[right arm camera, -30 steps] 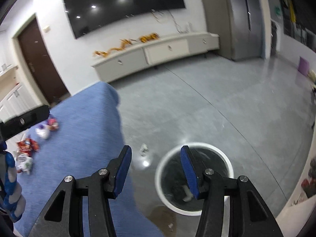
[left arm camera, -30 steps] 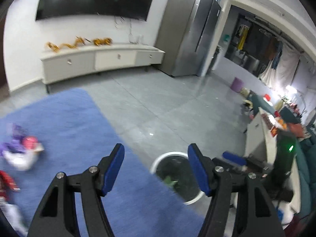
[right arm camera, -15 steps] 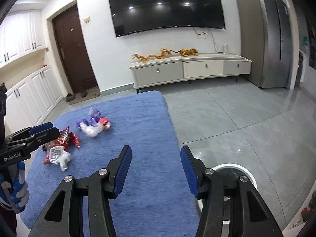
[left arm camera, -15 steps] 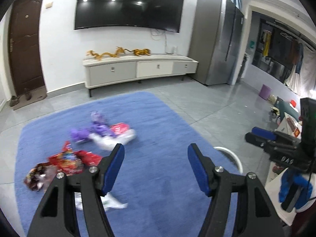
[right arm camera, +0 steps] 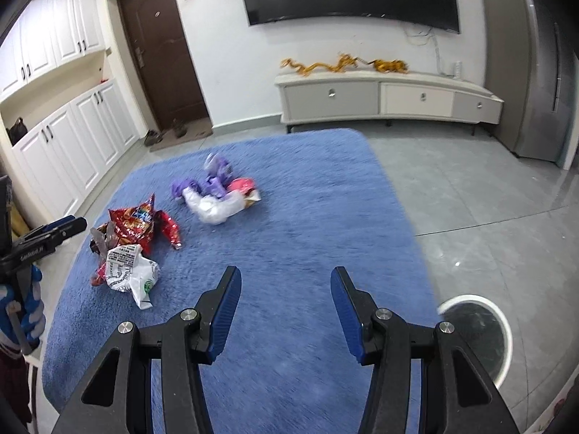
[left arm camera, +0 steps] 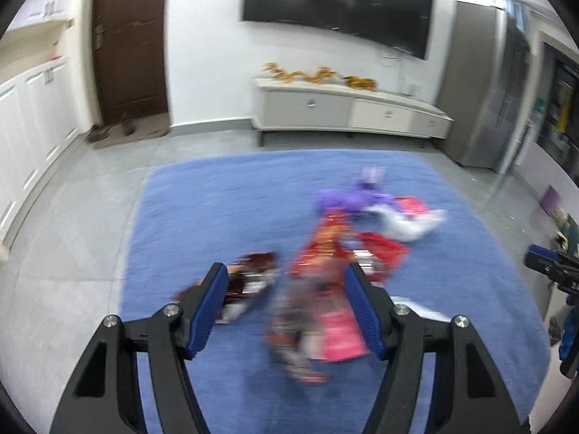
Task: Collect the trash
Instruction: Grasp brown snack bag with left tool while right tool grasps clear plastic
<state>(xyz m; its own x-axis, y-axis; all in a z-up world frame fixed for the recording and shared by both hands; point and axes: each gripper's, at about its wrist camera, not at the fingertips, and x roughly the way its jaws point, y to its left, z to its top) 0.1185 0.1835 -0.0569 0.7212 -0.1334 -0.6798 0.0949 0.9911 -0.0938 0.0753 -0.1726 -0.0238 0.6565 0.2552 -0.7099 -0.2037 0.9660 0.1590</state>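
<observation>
Two claws, both gaping wide and both carrying nothing — that is how you stand. Your left gripper [left arm camera: 286, 305] hangs above the nearest litter: between its blue pads sits a blurred heap of dark and pink crumpled wrappers [left arm camera: 311, 336], and just past the left pad lies a dark brown snack packet [left arm camera: 249, 282]. Beyond the fingertips, slightly right, the shiny red foil snack bag [left arm camera: 325, 242] sprawls on the blue shag rug [left arm camera: 217, 202]; farther again lies the purple-and-white bundle of plastic bags [left arm camera: 369, 206].

Your right gripper [right arm camera: 286, 311] points at bare rug, with nothing between its pads. Off to its left lie a white printed plastic bag [right arm camera: 132, 271] and the red foil bag [right arm camera: 139, 226], touching each other; ahead-left and farther off is the purple-and-white bundle [right arm camera: 213, 195]. The white-rimmed round trash bin [right arm camera: 474, 332] stands on the grey tile just right of this claw's right finger, off the rug's edge.

Watch these risks:
- The left view is smeared by motion, so where one wrapper ends and the next begins is hard to tell — close now and you may pinch only a corner, or drag two pieces and shed one on the way.
- Foil and thin plastic are slippery and springy; a shallow bite would likely let them slide free.
- Dig too low and the pads could snag rug pile instead of trash.
- The bin sits to the right of both claws, so a loosely held piece may drop short on the tile.
</observation>
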